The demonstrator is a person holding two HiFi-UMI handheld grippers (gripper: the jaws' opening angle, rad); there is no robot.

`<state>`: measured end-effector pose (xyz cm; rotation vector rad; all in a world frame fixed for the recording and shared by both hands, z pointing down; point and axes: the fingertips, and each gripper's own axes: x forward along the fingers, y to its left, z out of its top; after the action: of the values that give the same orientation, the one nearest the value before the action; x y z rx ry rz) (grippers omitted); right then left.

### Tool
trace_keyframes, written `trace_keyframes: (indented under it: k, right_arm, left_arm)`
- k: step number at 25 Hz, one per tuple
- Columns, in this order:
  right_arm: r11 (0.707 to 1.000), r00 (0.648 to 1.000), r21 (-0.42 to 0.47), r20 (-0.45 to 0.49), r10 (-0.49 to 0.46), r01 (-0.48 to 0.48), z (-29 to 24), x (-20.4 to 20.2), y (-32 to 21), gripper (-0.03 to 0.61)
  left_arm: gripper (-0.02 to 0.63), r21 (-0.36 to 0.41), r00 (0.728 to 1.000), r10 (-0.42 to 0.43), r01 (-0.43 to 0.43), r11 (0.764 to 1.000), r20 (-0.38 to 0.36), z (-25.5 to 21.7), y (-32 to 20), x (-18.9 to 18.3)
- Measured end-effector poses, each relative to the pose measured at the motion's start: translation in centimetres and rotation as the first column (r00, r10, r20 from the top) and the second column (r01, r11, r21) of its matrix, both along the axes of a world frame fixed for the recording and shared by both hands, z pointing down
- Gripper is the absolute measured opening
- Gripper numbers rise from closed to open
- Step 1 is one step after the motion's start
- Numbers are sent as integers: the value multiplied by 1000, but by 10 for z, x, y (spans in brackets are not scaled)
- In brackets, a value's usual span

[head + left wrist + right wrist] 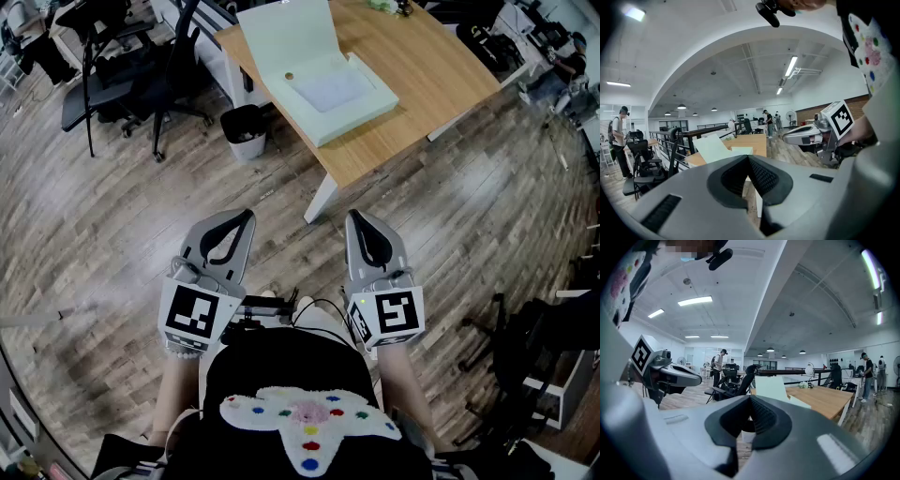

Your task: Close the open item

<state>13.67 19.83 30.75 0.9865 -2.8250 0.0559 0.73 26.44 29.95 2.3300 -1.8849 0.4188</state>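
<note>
Two grippers held low, both closed & empty; box open on the worktop ahead.
L gripper & R gripper sit side by side in front of the person, over the wood floor, well short of the worktop. Fingers on each are pressed tight together w/ nothing between. Pale green box lies near the worktop's near edge, lid swung up on its far side, white insert showing inside. Black bin stands on the floor beside the worktop, office chair further left.
</note>
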Motion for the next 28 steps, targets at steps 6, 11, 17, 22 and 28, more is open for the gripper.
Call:
trace_keyframes:
  k: [6, 11, 17, 22, 28]
  right_arm:
    - [1000, 1000, 6, -8, 5, -5, 0, -4, 0, 8]
    - [1000, 1000, 8, -14, 19, -18, 1, -9, 2, 8]
    - [996, 996, -22, 16, 84, -83, 2, -9, 4, 8]
    - [990, 989, -19, 52, 141, -140, -4, -13, 9, 8]
    - [992, 990, -9, 61, 126, -125, -11, -22, 25, 8]
  left_arm:
    - [6, 2, 1000, 9, -9, 1000, 2, 2, -1, -4]
    - [6, 5, 1000, 22, -22, 1000, 0, 3, 0, -10]
    - [6, 15, 999, 50, -50, 999, -9, 0, 2, -16]
    - [6, 33, 998, 67, -67, 997, 4, -3, 9, -32]
    - [6, 46, 996, 84, -84, 995, 6, -6, 18, -42]
